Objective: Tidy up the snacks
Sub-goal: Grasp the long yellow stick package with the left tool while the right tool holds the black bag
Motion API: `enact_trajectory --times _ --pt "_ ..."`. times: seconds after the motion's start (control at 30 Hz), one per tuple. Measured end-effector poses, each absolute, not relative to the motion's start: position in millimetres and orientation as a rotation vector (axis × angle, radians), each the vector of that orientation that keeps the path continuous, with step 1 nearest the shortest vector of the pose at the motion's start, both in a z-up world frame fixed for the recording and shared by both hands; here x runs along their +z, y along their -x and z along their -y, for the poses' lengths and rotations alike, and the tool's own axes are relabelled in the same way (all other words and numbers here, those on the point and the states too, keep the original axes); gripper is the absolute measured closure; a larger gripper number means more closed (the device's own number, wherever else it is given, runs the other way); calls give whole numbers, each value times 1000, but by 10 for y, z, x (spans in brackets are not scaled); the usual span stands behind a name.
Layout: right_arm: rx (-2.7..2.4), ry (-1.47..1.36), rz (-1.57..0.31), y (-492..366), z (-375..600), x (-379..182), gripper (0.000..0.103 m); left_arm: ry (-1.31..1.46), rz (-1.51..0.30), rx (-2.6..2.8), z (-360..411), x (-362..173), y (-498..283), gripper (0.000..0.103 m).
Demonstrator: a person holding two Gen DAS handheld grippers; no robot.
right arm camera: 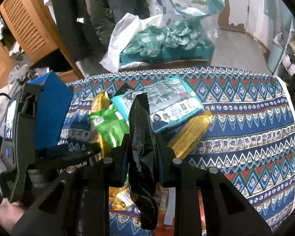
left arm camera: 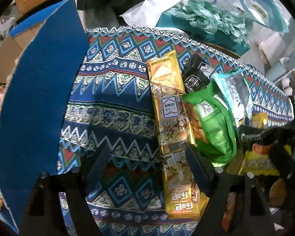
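On the patterned cloth [left arm camera: 116, 90], snack packets [left arm camera: 210, 118] lie beside a blue box [left arm camera: 39, 98].

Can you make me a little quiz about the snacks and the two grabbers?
1. True or false: the right gripper is clamped on a black packet.
2. What colour is the packet lying beside the long gold packet? A) green B) pink C) white
3. Fill in: the left gripper hangs over the patterned tablecloth with its jaws ____.

Key: 1 true; 2 A; 3 open.
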State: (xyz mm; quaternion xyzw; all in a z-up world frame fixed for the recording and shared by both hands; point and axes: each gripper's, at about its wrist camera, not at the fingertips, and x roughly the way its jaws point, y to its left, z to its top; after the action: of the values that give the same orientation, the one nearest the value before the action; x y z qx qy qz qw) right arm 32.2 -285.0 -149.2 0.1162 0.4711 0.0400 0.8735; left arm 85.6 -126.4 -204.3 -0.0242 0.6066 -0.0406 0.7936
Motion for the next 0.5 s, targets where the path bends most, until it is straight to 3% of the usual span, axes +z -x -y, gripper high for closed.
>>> enact_trajectory --times 0.5 --pt "89 -256 -1000 -319 2883 -1547 81 89 -1332 -98 1335 -2095 -893 22"
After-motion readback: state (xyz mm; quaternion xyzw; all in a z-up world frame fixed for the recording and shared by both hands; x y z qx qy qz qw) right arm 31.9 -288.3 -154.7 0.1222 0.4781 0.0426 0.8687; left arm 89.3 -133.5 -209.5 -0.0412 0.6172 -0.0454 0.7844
